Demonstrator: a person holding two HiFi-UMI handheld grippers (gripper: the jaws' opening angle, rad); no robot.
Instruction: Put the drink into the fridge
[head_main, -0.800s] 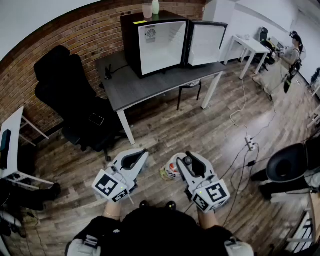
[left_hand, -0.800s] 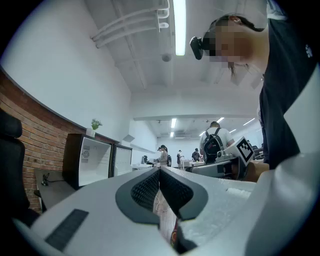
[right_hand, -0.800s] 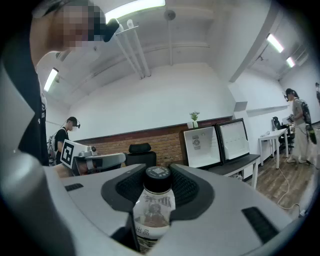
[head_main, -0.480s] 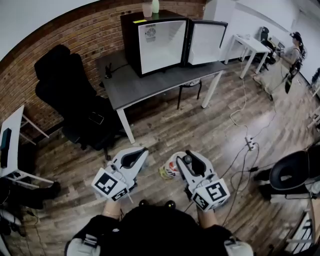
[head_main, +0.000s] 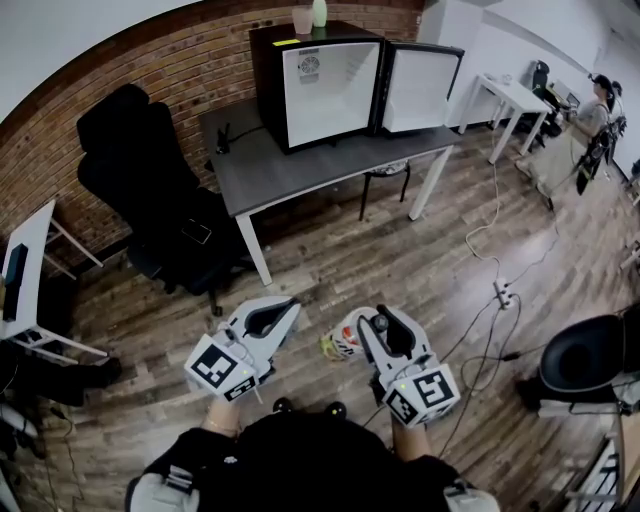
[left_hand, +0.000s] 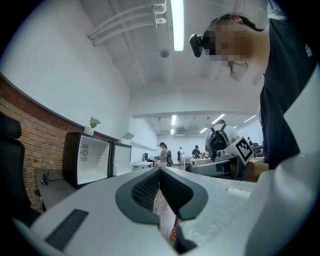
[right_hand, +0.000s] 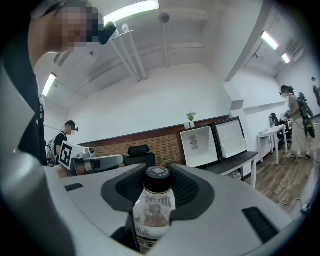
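head view: my left gripper (head_main: 272, 316) and right gripper (head_main: 380, 328) hang level over the floor (head_main: 400, 250), the drink (head_main: 345, 338) in the right one. both are well apart from the desk (head_main: 290, 175) bearing the fridge (head_main: 325, 80), whose door is open.
left gripper view: my jaws are pressed together, nothing between them.
right gripper view: my jaws stand wide, clamped on the drink, its black cap showing between them.

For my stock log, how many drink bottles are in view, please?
1. The drink bottle sits clamped in the right gripper. The open fridge shows none, though its interior is partly hidden.
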